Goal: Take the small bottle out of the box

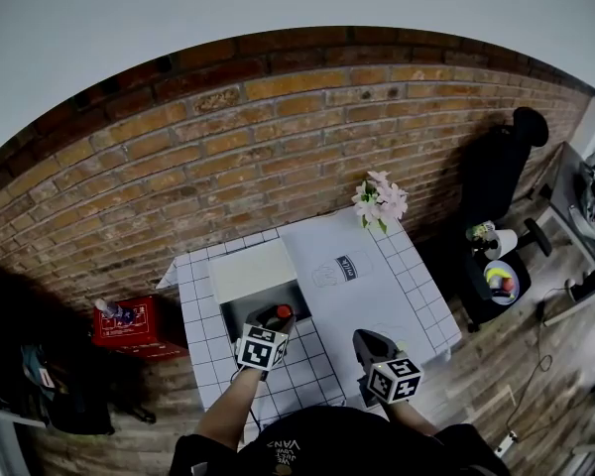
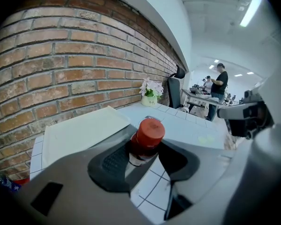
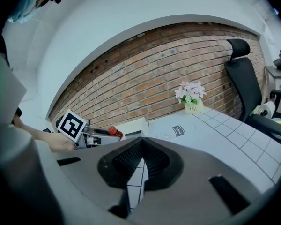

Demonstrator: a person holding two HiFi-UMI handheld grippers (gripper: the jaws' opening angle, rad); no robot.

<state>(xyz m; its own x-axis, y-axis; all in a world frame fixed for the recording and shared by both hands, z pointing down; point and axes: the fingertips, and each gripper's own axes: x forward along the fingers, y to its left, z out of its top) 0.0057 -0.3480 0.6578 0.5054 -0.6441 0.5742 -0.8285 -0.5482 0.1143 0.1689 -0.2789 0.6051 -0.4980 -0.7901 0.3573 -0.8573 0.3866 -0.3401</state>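
The small bottle (image 2: 145, 140) is showing a red screw cap, a dark body and a pale label band at the base. It is standing nearly upright, tilted slightly, and is being clamped at the body between the pads of the left gripper (image 2: 144, 156), clear above the white tiled table (image 1: 322, 365). The box (image 1: 236, 317) is sitting on the left half of that table. It is grey with a dark interior, standing open, its white lid flap (image 1: 252, 271) lying back toward the table's far edge.
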